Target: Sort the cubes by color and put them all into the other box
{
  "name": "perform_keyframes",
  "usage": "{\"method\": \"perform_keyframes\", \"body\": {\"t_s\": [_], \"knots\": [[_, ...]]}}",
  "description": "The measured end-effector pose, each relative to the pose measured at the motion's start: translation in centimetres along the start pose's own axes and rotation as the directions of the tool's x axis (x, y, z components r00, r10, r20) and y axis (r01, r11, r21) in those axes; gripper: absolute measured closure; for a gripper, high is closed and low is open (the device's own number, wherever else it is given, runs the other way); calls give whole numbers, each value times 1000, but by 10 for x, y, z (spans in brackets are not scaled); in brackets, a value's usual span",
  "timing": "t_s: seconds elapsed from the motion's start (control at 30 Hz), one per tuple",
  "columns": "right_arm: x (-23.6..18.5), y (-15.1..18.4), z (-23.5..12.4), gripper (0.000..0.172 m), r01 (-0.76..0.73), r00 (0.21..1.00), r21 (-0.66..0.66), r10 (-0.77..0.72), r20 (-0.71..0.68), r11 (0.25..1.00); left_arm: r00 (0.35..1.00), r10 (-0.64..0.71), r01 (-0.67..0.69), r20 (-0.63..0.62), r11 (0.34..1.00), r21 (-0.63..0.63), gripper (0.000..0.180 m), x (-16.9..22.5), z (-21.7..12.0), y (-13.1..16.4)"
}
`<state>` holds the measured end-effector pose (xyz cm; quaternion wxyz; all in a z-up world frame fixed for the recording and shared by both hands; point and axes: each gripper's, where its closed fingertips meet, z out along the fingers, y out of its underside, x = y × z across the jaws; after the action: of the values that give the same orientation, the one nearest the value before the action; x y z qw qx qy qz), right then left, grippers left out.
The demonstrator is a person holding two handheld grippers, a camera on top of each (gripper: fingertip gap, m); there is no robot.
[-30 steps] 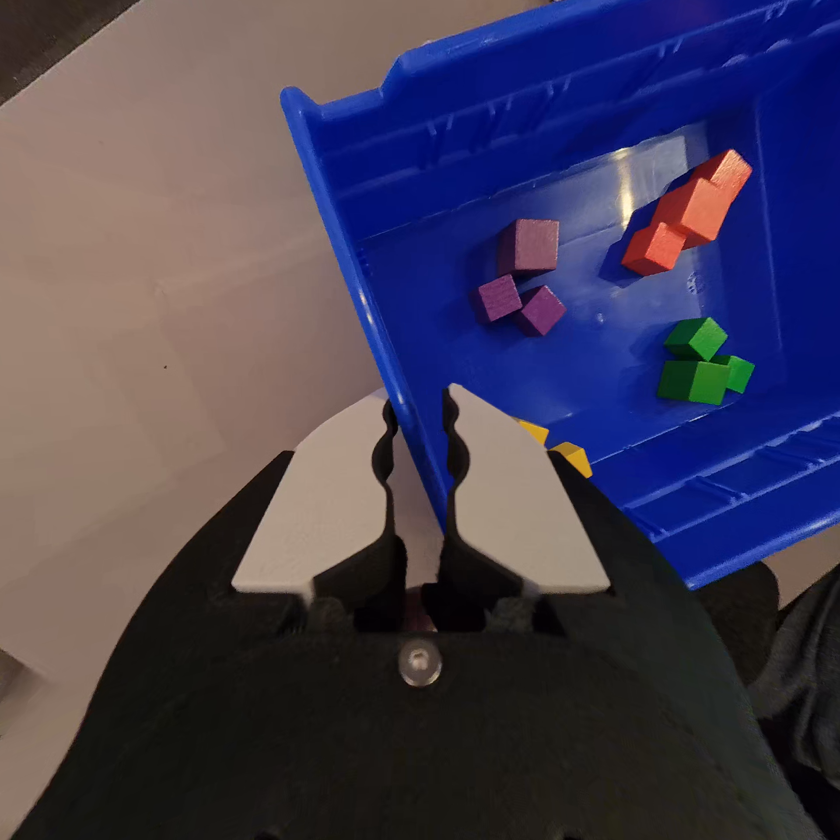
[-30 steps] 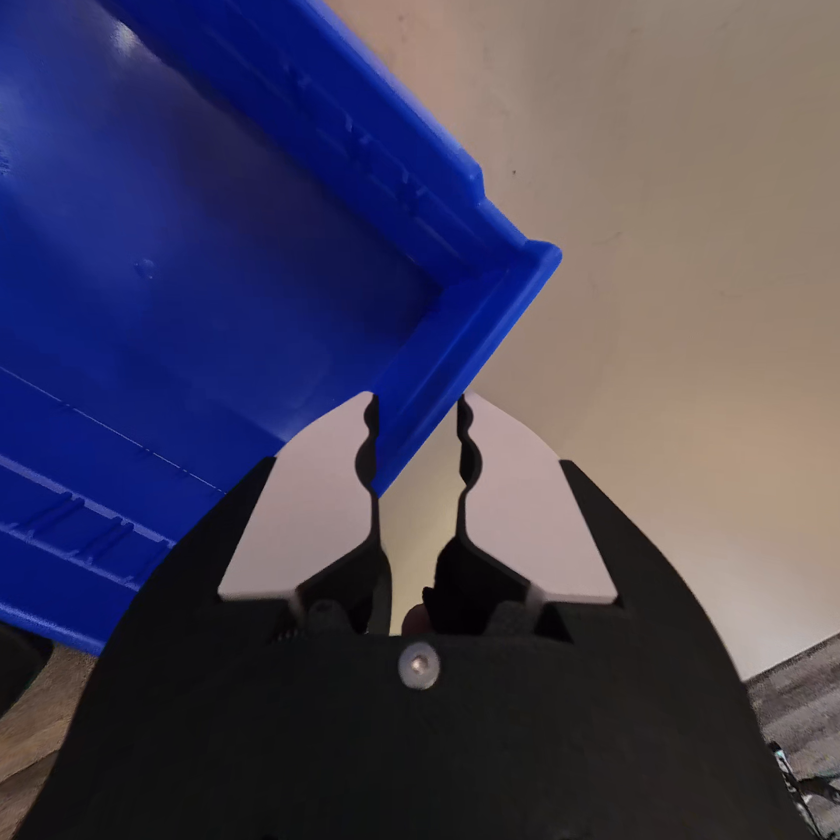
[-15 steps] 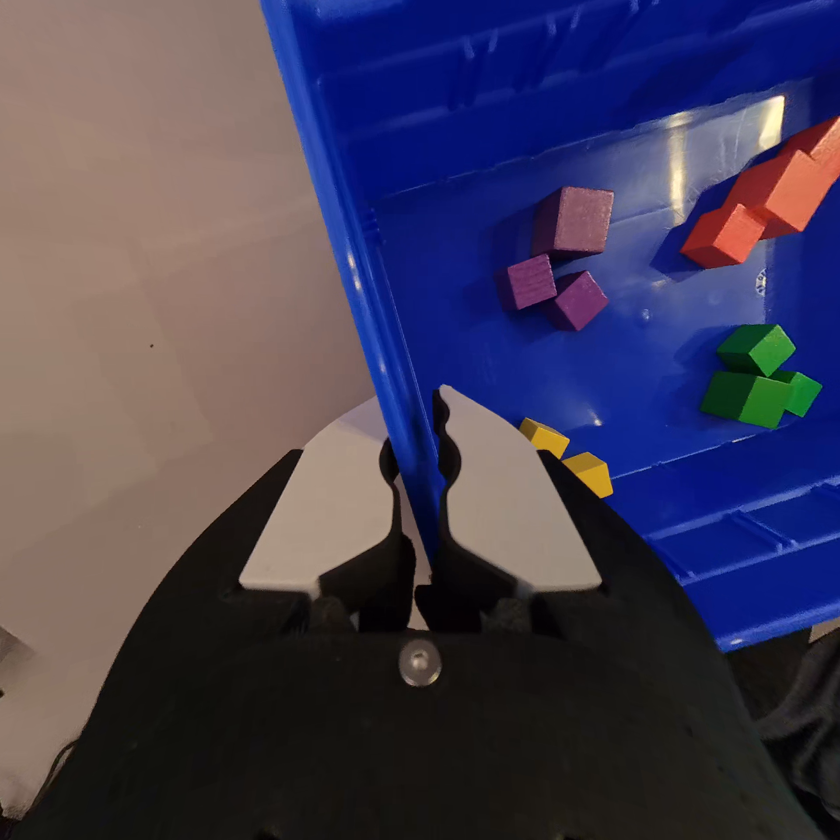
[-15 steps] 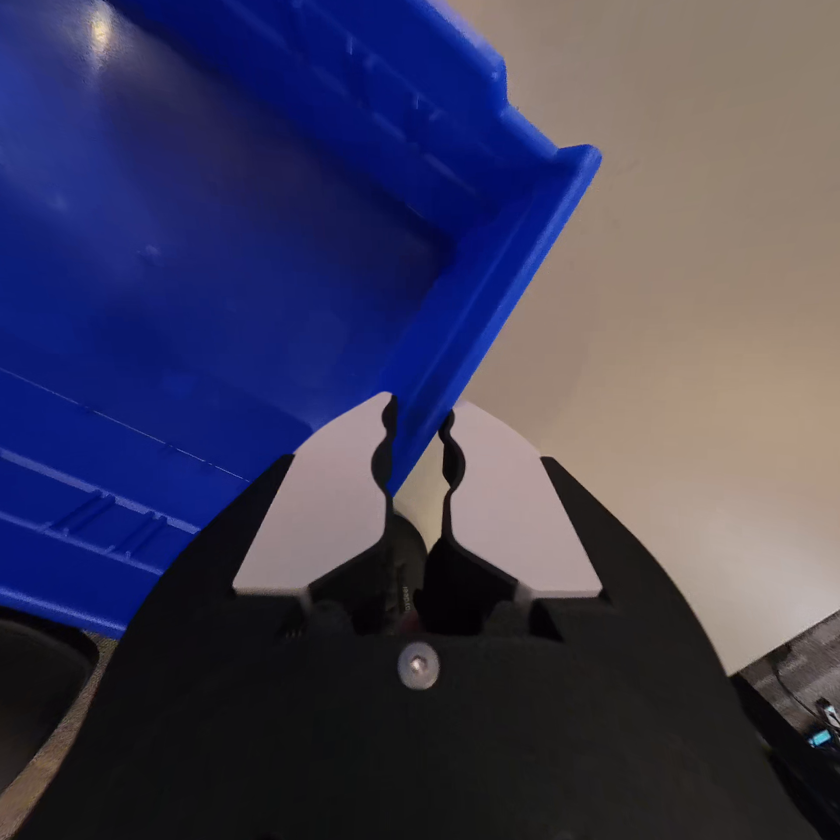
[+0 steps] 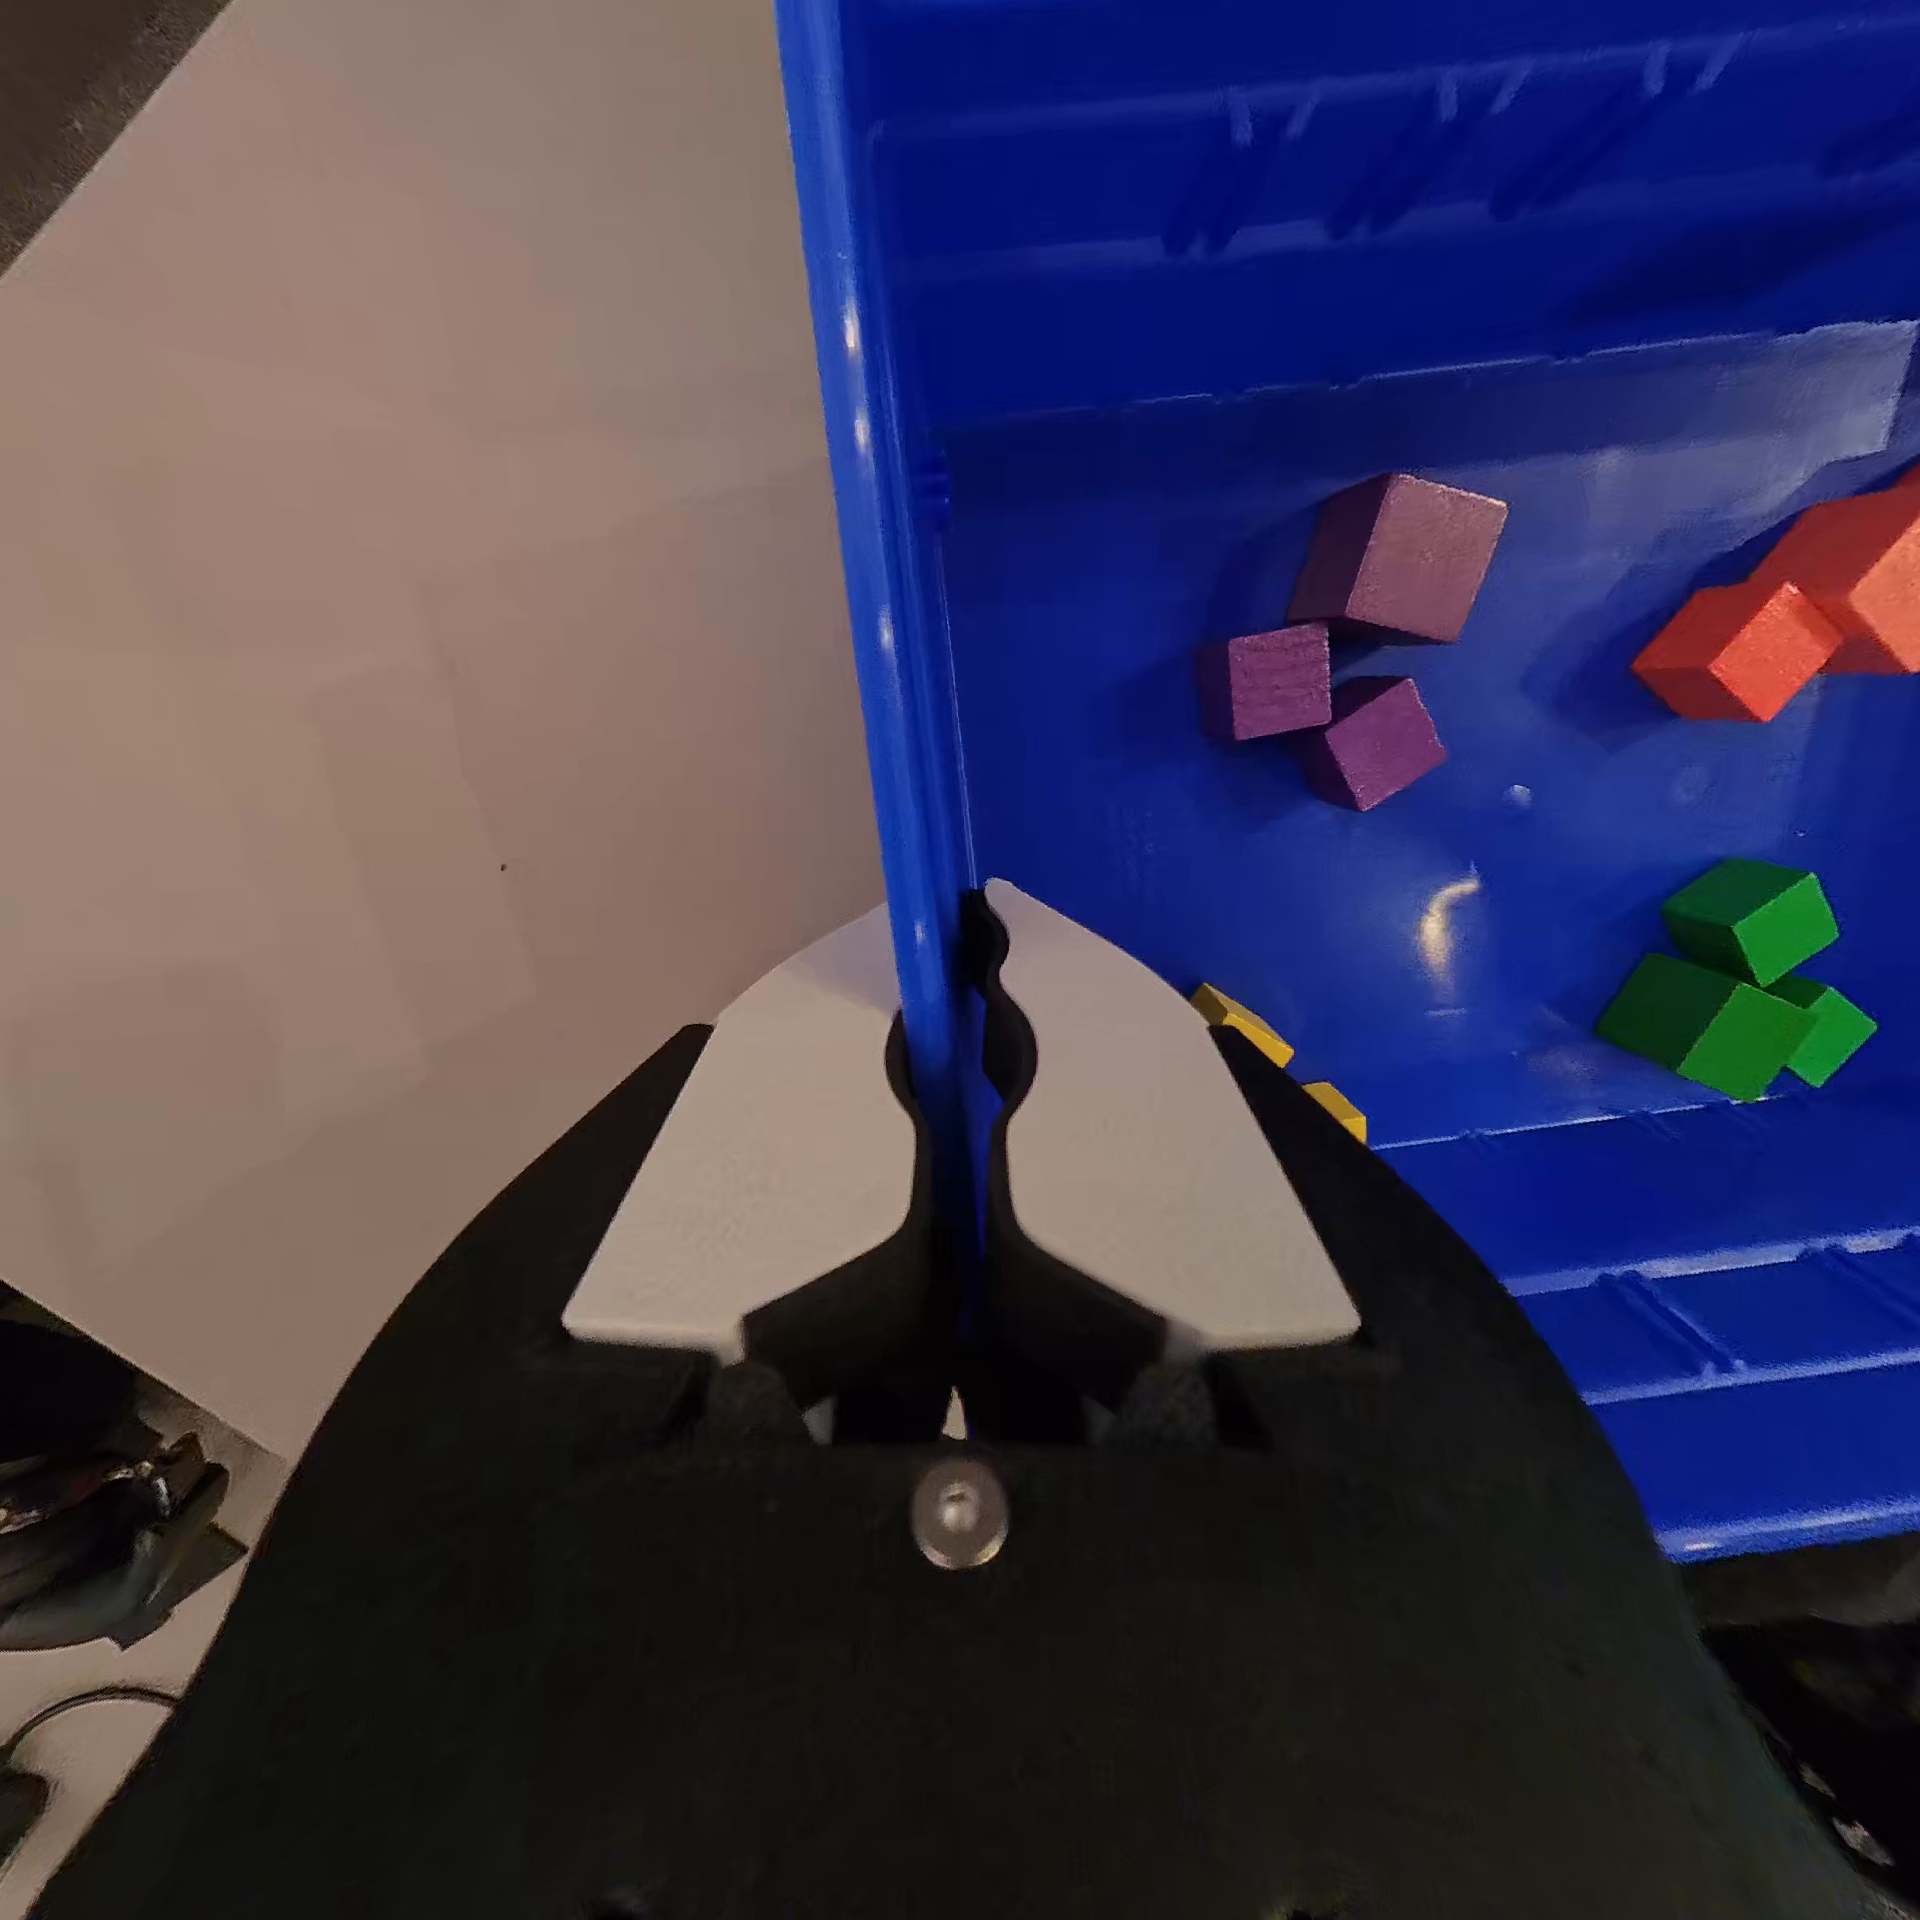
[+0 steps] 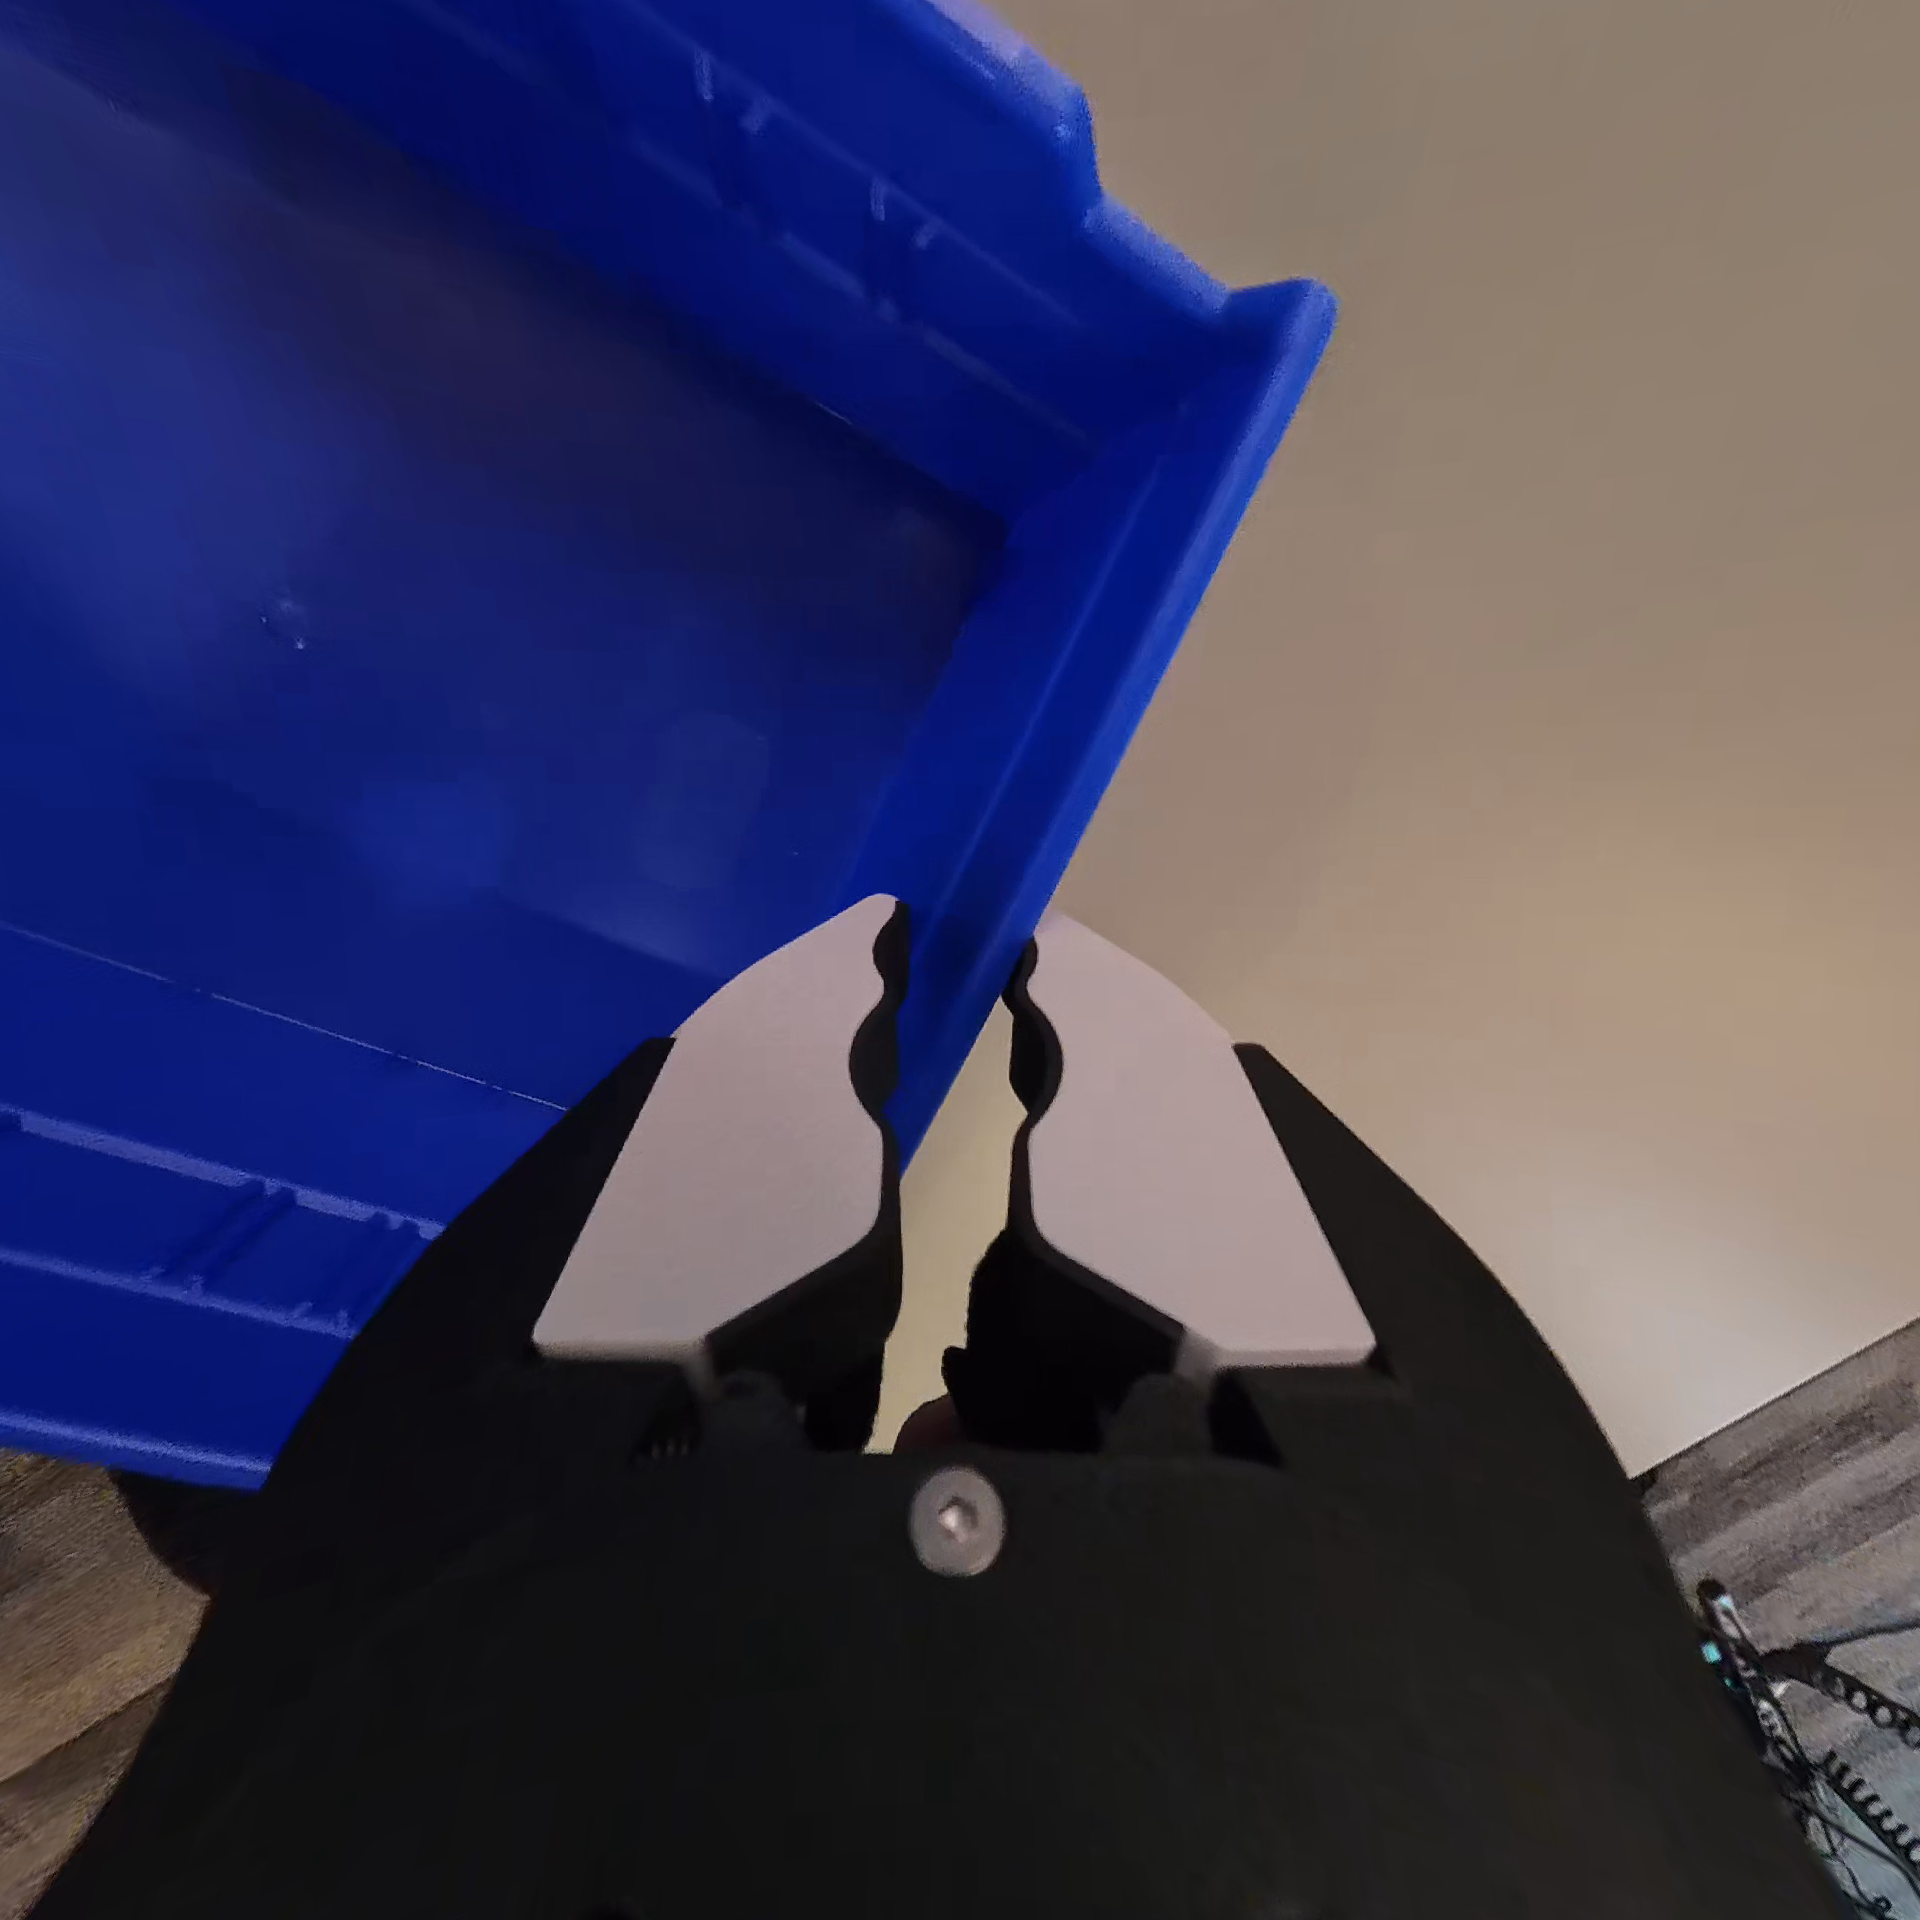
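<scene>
Our left gripper (image 5: 951,997) clamped on the blue box (image 5: 1143,644) side wall at 12 o'clock, our right gripper (image 6: 956,997) pinching another blue box's (image 6: 468,623) wall, purple cubes (image 5: 1351,644), red cubes (image 5: 1787,623), green cubes (image 5: 1735,987), yellow cubes (image 5: 1247,1023) grouped inside at 1 to 3 o'clock.

Left gripper (image 5: 951,914): broad matte-black body, flaring out toward the bottom of the left wrist view like a bell. Two pale grey fingers (image 5: 1132,1132), flat faced, wedge shaped with curved outer edges. Inner edges carry black wavy pads with a scalloped profile. One silver hex-socket screw (image 5: 958,1511) sits on the midline below the finger roots. Black, rough-textured parts show in the notches beside the finger roots.

Right gripper (image 6: 961,925): same build in the right wrist view, with a black body, pale grey fingers (image 6: 758,1132), black scalloped pads and a central silver screw (image 6: 956,1525).
</scene>
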<state>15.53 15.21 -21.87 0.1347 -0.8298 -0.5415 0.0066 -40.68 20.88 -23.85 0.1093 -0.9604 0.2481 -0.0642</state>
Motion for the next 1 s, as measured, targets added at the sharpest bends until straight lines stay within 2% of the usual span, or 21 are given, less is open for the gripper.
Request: {"method": "perform_keyframes", "body": {"t_s": [0.03,0.5,1.0], "knots": [[5,-1,1,155,8,1000,-6,-8,0,1000,1000,-4,4,0,1000,-5,177,-2,0,-1],[74,-27,17,155,80,996,-53,-83,-43,995,1000,7,-6,11,999,-43,177,-26,2,-14],[150,-47,33,155,104,991,-48,-107,-80,993,988,150,-146,38,984,-100,175,-58,7,-39]]}}
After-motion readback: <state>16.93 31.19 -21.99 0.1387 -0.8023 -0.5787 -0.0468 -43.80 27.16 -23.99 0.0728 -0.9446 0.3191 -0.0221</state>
